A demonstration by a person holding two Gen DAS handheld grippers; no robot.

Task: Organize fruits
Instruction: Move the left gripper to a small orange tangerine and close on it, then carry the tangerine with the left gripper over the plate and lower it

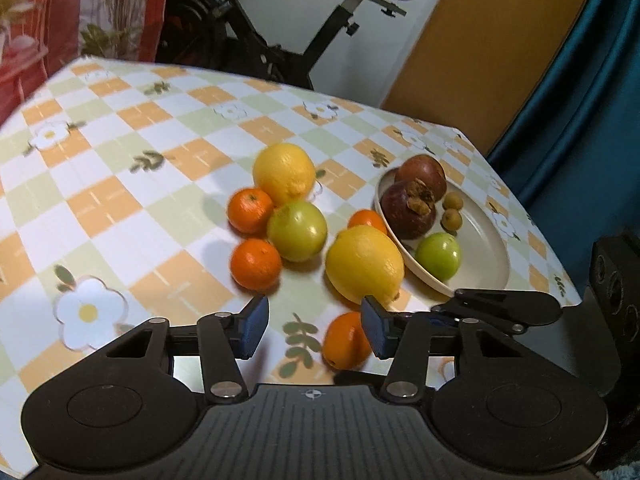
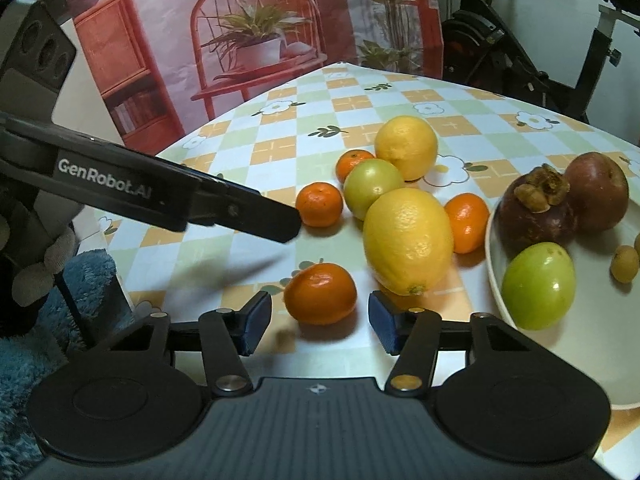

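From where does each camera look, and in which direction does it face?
Left wrist view: sits behind the left gripper, faces down across the checked table toward the plate; its own blue fingers show.
Right wrist view: sits behind the right gripper, faces the nearest mandarin; the left gripper crosses at left.
Shared: the big lemon, plate.

Left hand-held gripper [image 1: 314,328] tilted downward, jaws parted, right hand-held gripper [image 2: 320,322] likewise
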